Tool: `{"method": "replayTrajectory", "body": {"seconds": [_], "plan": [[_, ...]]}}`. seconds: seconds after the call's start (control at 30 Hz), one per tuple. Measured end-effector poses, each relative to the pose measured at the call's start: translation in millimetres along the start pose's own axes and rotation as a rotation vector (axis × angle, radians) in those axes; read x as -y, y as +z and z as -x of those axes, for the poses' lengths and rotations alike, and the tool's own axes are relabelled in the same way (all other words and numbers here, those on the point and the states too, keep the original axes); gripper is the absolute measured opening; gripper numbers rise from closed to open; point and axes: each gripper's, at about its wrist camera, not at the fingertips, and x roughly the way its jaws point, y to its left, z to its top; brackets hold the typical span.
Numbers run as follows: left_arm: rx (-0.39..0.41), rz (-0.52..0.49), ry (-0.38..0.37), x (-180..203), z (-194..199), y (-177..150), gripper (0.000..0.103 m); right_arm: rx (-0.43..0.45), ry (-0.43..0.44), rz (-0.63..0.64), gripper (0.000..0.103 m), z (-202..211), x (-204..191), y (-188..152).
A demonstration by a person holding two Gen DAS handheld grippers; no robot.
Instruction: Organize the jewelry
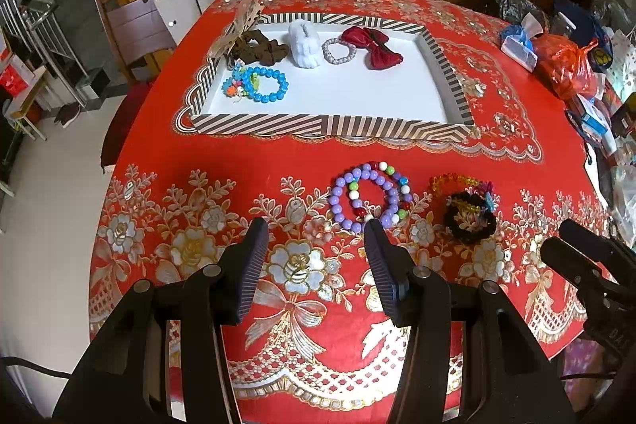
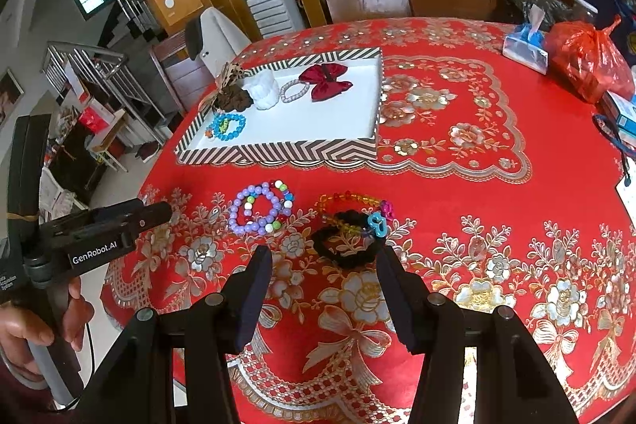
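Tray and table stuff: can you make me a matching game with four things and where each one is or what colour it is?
Things:
1. bow
2. blue bracelet
3. purple bracelet
4. black hair tie

Clues:
A. on the tablecloth, made of light purple beads
B. dark red, at the back of the tray
C. on the tablecloth, right in front of the right hand-held gripper
D. near the tray's left edge

Pairs: 1-B, 2-D, 3-A, 4-C

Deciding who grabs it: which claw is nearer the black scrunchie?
Right. The right claw sits open just short of the black scrunchie, which lies at its right fingertip. The left claw is open farther left, facing the purple bracelet.
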Motion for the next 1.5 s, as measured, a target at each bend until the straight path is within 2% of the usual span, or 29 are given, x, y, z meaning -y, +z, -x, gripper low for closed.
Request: {"method": "replayTrajectory", "body": {"seconds": [1.0,1.3,1.5], "plan": [[-0.042,0.001,0.009,-1,-14,-2,0.05,-0.039,0.007,-0.013,0.053,-16,5,-2],[-0.105,0.067,-0.071,-17,-30,-2,0.05,-0.053,-0.001,-0.029,0.052,-21,11,-8],[-0.134,0.087,-0.097,-23,-43,1,0.05,-0.057,0.0,-0.057,0.052,-24,20,-12]]}}
